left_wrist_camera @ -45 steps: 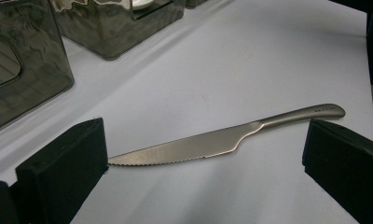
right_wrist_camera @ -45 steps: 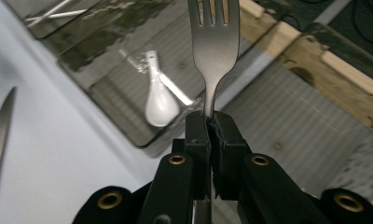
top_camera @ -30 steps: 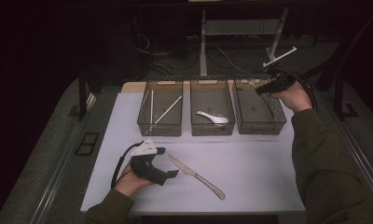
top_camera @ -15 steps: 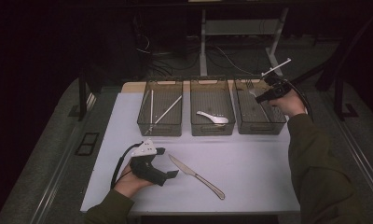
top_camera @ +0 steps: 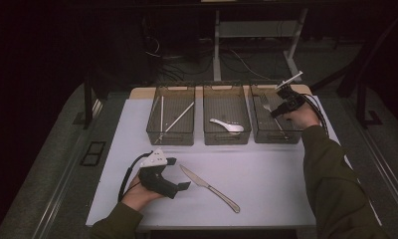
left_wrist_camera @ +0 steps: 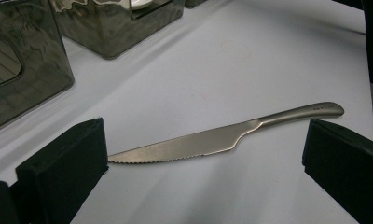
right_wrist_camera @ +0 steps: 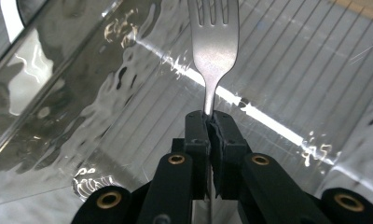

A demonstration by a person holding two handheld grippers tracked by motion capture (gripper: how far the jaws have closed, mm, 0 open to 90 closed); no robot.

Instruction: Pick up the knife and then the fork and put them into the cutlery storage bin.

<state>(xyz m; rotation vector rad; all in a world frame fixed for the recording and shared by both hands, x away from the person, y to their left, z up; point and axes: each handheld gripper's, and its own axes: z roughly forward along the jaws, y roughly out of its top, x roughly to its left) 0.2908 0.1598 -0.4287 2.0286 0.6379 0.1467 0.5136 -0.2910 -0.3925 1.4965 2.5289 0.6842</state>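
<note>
Right gripper (right_wrist_camera: 211,122) clamps fork (right_wrist_camera: 215,42) over bin (top_camera: 259,130), apparently; left gripper (left_wrist_camera: 203,158) gapes around knife (left_wrist_camera: 198,142).

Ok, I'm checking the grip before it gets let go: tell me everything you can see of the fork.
The fork looks like brushed, matte silver metal, with four tines. The right gripper is shut on its narrow neck, tines pointing away from the jaws. It hangs inside the rightmost clear bin; whether it touches the ribbed floor I cannot tell.

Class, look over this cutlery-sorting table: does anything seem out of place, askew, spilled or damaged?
Nothing looks spilled or damaged. One knife lies loose and slanted on the white mat, outside the three bins, between the open jaws of the left tool. The right tool grips a fork over the right bin.
</note>
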